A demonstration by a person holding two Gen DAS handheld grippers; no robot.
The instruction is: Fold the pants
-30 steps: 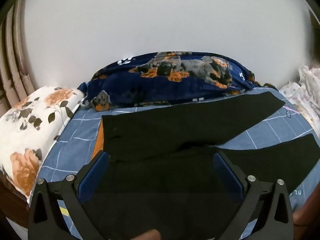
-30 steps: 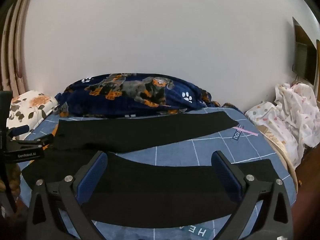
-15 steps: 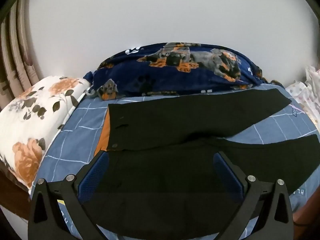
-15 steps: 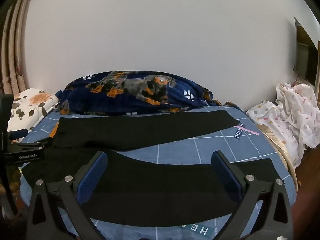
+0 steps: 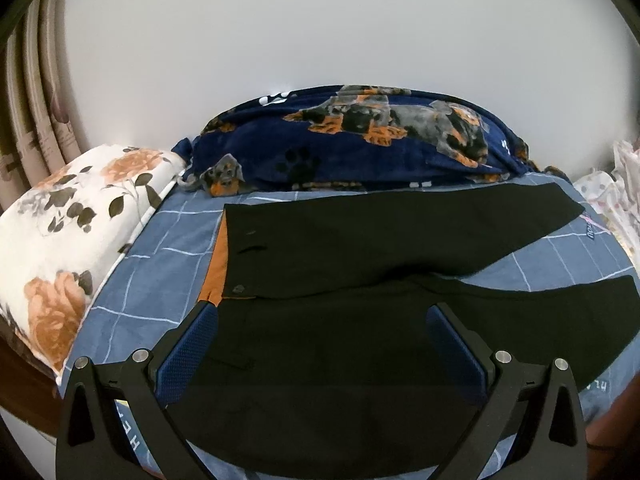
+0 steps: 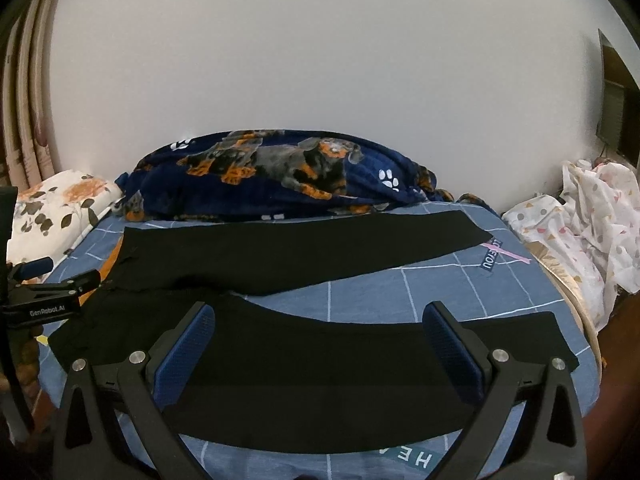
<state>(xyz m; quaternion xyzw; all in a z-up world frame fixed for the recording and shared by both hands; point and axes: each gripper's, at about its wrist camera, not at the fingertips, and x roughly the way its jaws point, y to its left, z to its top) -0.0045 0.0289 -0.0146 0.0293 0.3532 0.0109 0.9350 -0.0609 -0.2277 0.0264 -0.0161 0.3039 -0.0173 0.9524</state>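
Plain white wall [image 6: 320, 80] behind bed [image 6: 360, 292]; curtain [image 5: 36, 120] at left.

We see soft, even indoor light, sharp focus at center, strong fisheye bending and dark vignetting at the corners.

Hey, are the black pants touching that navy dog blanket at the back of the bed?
Apart. In the left wrist view a strip of blue checked sheet shows between the far edge of the black pants and the navy dog blanket.
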